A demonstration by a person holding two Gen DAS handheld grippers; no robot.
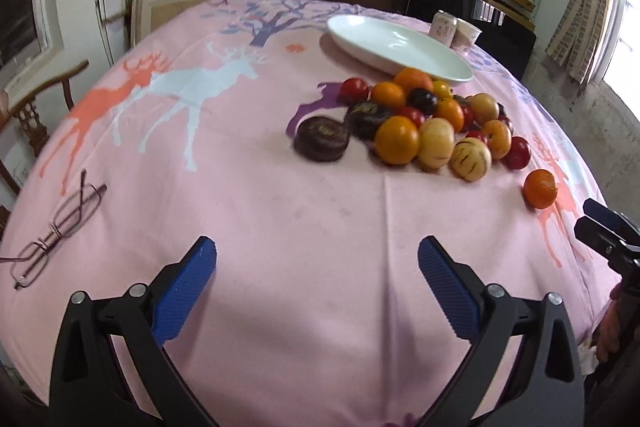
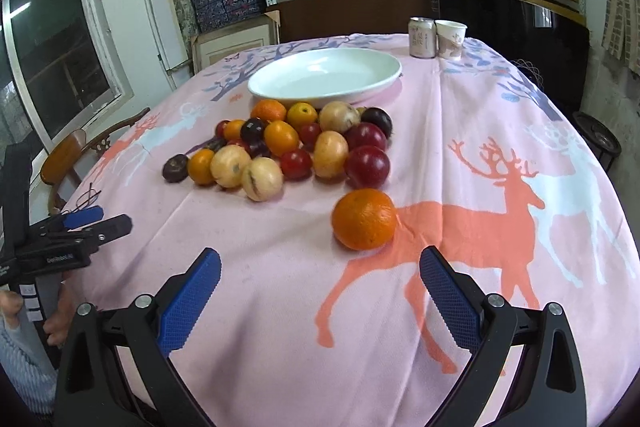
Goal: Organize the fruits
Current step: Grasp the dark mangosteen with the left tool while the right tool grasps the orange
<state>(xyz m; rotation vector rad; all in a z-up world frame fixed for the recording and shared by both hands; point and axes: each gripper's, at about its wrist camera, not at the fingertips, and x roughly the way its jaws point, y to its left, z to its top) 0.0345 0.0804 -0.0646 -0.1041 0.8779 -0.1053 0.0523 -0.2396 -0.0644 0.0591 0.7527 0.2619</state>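
The left gripper (image 1: 316, 259) and right gripper (image 2: 320, 267) are both wide, holding nothing, over bare tablecloth (image 2: 260, 287). One orange (image 2: 364, 219) lies alone near the fruit pile (image 2: 288, 147), beside the empty white plate (image 2: 324, 73)

Open left claw (image 1: 317, 259) above pink tablecloth (image 1: 280, 211), fruit pile (image 1: 432, 123) beyond.

Daylight pours in from the window (image 1: 624, 39), blown out to pure white right of the white plate (image 1: 396, 43). Everything's soft and evenly lit, with faint shadows under the fruit pile (image 2: 296, 147). Heavy fisheye bend and dark corners; the dark fruit (image 1: 322, 139) left of the plate looks smeared.
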